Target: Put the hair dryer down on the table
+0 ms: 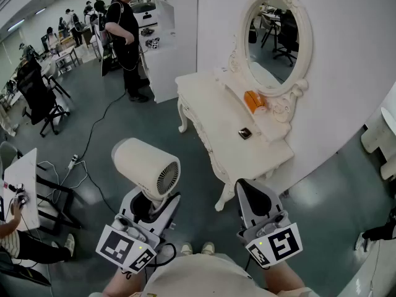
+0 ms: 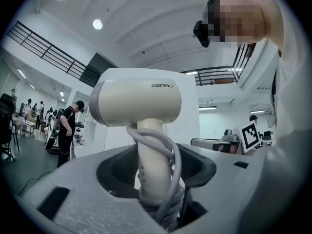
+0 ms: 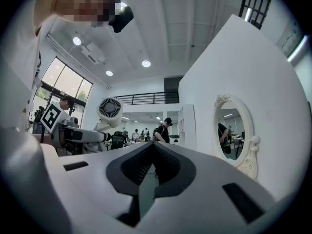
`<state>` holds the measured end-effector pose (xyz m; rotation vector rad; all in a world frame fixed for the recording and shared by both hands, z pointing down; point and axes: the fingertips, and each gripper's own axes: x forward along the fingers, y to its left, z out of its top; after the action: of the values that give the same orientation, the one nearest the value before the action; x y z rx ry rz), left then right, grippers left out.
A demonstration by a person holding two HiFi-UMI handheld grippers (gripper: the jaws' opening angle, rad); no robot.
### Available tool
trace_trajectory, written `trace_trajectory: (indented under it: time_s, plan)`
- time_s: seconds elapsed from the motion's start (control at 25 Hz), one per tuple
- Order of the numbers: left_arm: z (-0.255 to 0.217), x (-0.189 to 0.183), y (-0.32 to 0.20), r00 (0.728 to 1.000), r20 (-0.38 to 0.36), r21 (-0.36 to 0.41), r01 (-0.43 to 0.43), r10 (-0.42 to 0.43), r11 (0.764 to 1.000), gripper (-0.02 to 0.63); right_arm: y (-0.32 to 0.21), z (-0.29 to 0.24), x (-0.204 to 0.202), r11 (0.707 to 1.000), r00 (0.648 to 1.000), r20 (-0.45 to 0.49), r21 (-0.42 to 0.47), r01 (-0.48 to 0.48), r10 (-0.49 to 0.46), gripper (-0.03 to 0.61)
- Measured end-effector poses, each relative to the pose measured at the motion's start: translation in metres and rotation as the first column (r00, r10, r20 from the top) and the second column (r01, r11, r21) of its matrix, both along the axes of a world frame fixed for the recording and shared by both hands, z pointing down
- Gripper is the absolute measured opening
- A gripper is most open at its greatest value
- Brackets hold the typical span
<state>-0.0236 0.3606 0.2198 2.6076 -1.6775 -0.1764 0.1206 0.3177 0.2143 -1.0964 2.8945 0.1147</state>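
Observation:
A cream hair dryer [image 1: 146,166] stands upright in my left gripper [image 1: 148,206], which is shut on its handle, low in the head view and well short of the table. In the left gripper view the grey cord is wound round the handle [image 2: 152,172] between the jaws, and the dryer body [image 2: 139,99] rises above them. My right gripper [image 1: 257,198] is beside it, shut and empty, its pads meeting at the tips [image 3: 153,149]. The white dressing table [image 1: 213,107] with an oval mirror [image 1: 275,42] stands ahead. The right gripper view also shows the dryer [image 3: 109,110] at the left.
On the table lie an orange item [image 1: 252,100] and a small dark object [image 1: 245,133]. A person in black [image 1: 124,36] stands beyond the table's far end. An office chair [image 1: 37,98], a floor cable [image 1: 93,129] and a white side table [image 1: 18,178] are at the left.

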Motion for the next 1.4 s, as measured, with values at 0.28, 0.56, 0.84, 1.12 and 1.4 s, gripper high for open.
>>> trace_trajectory:
  time_s: [0.28,0.56,0.84,1.12,1.4]
  plan:
    - [0.002,-0.004,0.002,1.0,0.002,0.001,0.003,-0.003,1.0,0.227,0.0,0.002,-0.003,1.0,1.0,0.002,-0.005,-0.003,0.003,0.02]
    - [0.012,-0.001,-0.002,1.0,0.005,-0.02,0.002,-0.002,1.0,0.227,-0.001,0.008,-0.003,0.999,1.0,0.021,-0.034,0.014,-0.013,0.02]
    - [0.019,0.004,-0.008,1.0,0.006,-0.038,0.0,0.0,0.999,0.227,-0.006,0.014,0.002,0.998,1.0,0.015,-0.054,0.015,-0.015,0.02]
    - [0.026,0.014,-0.011,1.0,-0.001,-0.047,0.011,-0.011,0.999,0.229,-0.01,0.02,0.01,0.998,0.999,0.02,-0.062,0.032,-0.031,0.02]
    - [0.026,0.025,-0.008,0.999,-0.014,-0.054,0.029,-0.03,0.998,0.229,-0.011,0.021,0.024,0.997,0.998,0.042,-0.068,0.045,-0.042,0.02]
